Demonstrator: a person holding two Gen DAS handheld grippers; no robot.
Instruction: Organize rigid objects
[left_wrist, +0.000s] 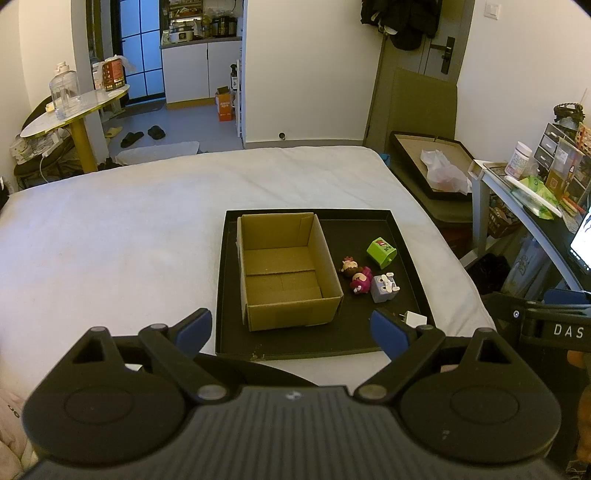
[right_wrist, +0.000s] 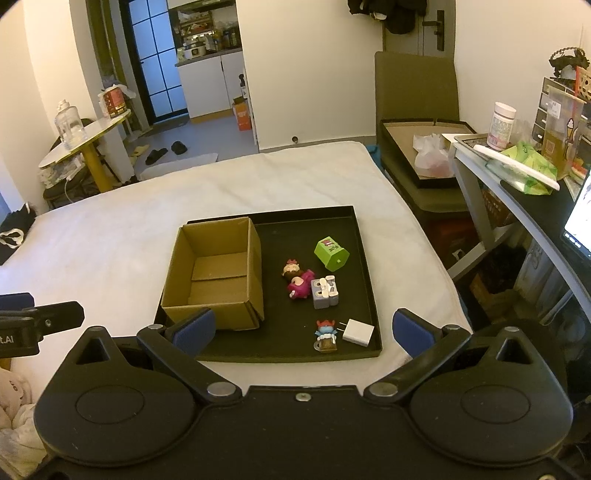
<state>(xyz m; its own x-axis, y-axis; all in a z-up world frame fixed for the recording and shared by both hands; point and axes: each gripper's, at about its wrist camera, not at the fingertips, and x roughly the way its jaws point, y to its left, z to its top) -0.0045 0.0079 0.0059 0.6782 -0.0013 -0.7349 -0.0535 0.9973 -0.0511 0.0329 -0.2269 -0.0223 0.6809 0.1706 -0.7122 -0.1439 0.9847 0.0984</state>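
Both grippers spread wide, nothing held: left gripper, right gripper, hovering at bed's near edge. Black tray on bed; near-right corner: white charger w/ blue figurine. Mid: grey cube toy, pink doll. Farther: green cube. Left: empty cardboard box.

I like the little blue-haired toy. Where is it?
In the right wrist view, the small blue-haired figurine stands near the front edge of the black tray, just left of the white plug adapter, right of the open cardboard box.

Dim warm light, fisheye-warped edges
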